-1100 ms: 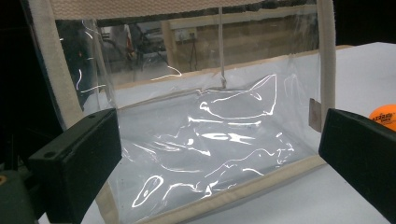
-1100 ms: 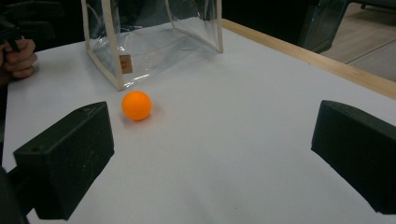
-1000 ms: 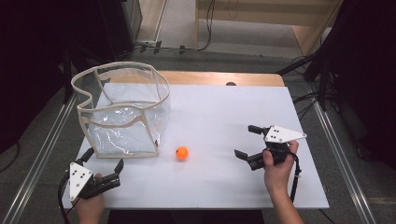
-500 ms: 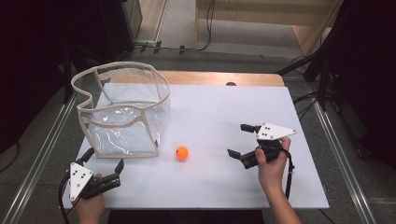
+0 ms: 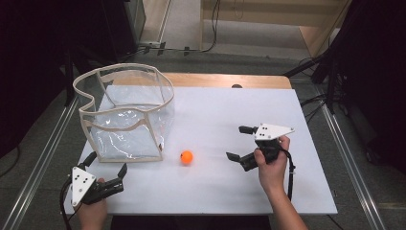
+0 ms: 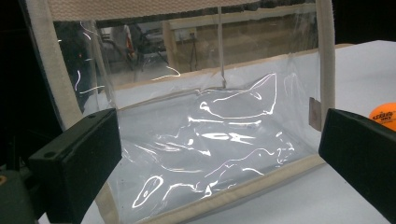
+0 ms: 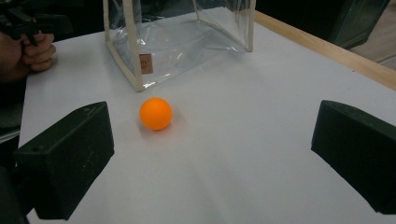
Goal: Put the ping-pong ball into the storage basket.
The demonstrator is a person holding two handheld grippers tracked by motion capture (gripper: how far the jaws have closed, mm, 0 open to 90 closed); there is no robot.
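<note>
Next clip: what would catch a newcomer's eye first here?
The small orange ball, alone on the white table just off the near right corner of the clear bag. The bag stands upright and open-topped at the table's left. The right gripper, jaws wide, points at the ball; the left gripper faces the bag.

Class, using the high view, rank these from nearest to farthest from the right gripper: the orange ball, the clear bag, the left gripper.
1. Orange ball, just to the right gripper's left.
2. Clear bag, farther left, toward the back.
3. Left gripper, at the table's near left corner.
</note>
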